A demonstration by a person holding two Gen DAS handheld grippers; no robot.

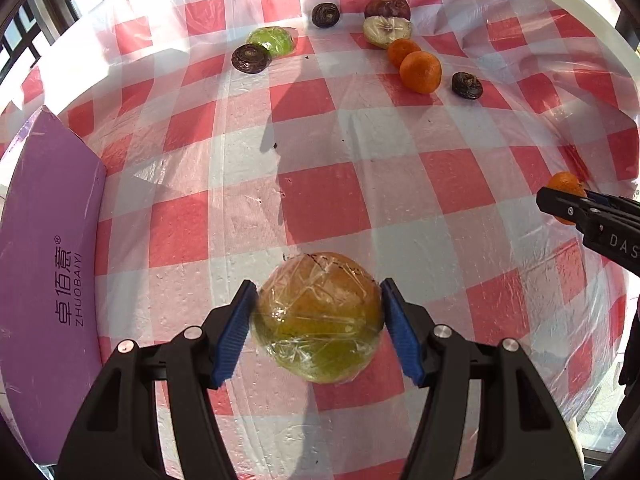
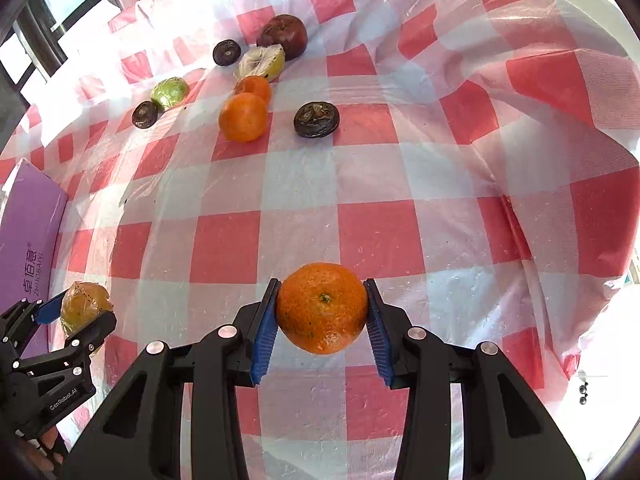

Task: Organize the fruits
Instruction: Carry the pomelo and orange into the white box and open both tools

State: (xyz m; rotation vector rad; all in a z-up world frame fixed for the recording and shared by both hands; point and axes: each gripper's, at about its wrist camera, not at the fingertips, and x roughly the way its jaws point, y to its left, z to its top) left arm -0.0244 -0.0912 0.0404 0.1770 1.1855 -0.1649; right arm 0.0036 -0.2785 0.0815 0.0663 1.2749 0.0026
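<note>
My left gripper [image 1: 318,316] is shut on a plastic-wrapped yellow-green fruit [image 1: 318,316] above the red-and-white checked cloth [image 1: 320,200]; it also shows in the right wrist view [image 2: 84,306]. My right gripper [image 2: 322,314] is shut on an orange mandarin [image 2: 322,306], seen from the left wrist at the far right [image 1: 566,188]. At the far side lie two mandarins [image 1: 420,71], a dark red apple [image 1: 387,6], a wrapped pale fruit half [image 1: 386,31], a wrapped green fruit [image 1: 274,40] and three dark round fruits [image 1: 251,58].
A purple box [image 1: 44,264] with white lettering stands at the left edge of the table. The cloth is rumpled and raised along the right side [image 2: 560,92]. A window is at the far left.
</note>
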